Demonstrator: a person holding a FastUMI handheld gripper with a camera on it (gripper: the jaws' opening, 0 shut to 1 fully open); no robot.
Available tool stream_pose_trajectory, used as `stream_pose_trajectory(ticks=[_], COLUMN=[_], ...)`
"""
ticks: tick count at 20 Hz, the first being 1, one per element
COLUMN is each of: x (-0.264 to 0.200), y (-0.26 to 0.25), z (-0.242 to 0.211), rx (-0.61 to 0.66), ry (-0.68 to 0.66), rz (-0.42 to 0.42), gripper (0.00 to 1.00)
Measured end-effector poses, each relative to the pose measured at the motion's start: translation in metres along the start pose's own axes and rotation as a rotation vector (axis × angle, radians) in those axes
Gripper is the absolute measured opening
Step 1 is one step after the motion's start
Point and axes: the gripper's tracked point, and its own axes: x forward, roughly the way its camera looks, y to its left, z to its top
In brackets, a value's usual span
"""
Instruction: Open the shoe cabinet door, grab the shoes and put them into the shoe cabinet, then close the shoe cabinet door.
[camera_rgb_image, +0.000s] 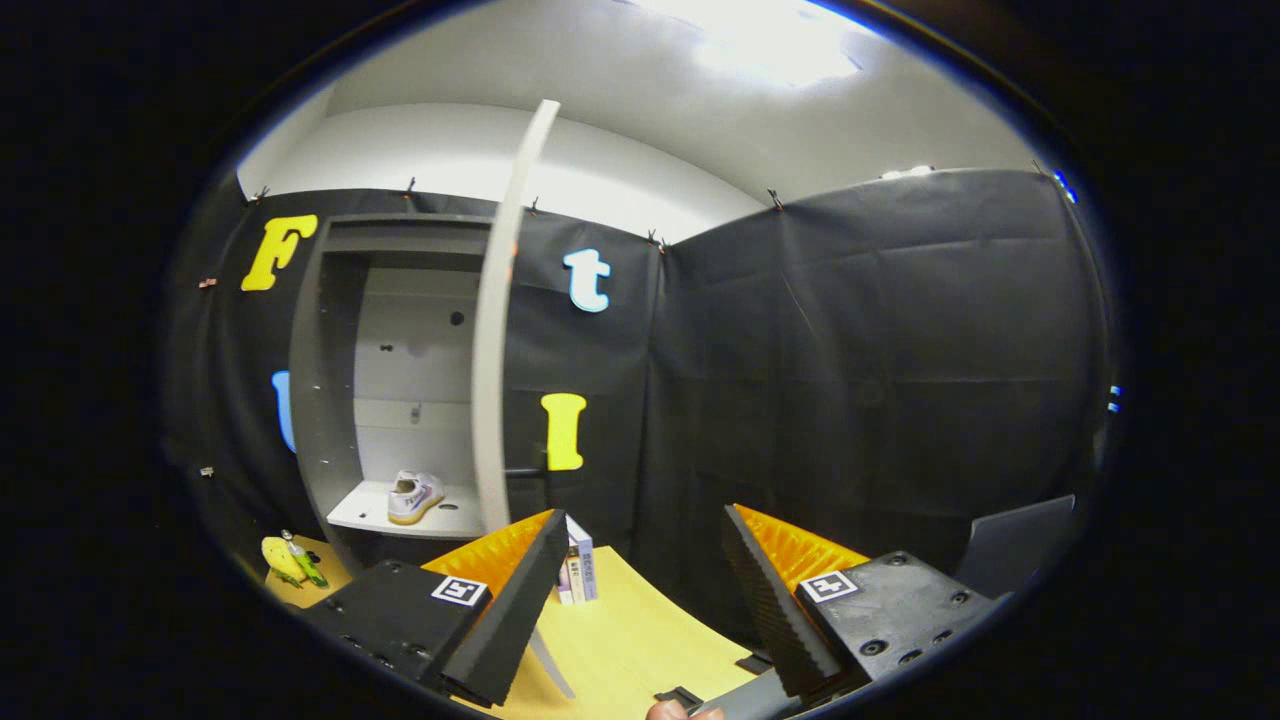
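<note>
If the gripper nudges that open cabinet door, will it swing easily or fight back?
The door looks thin and stands edge-on, so it probably swings lightly. It is likely stiff, a flat panel. The open gripper holds nothing, and the shoe already sits on the shelf, clear of the door's path.

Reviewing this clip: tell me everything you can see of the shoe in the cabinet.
The shoe is a white low sneaker with a tan sole and faint coloured marks on its side. It sits upright on the cabinet's pale lower shelf, heel toward the camera, just left of the open door's edge. Nothing but the shelf touches it. It lies well beyond the gripper, whose jaws are open and empty.
</note>
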Motion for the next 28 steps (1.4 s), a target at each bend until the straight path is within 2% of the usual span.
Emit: stream_pose_trajectory(ticks=[6,8,11,18,22,28], x=[0.057,0.057,0.058,0.033,0.011,-0.017], y=[0.014,0.03,0.035,0.068,0.12,0.234], z=[-0.035,-0.037,-0.039,-0.04,-0.041,-0.052], rx=[0.037,0.056,0.058,0.104,0.126,0.155], ry=[0.104,0.118,0.107,0.116,0.128,0.183], rz=[0.073,0.122,0.116,0.151,0.256,0.472], gripper=[0.98,0.98,0.95,0.97,0.97,0.98])
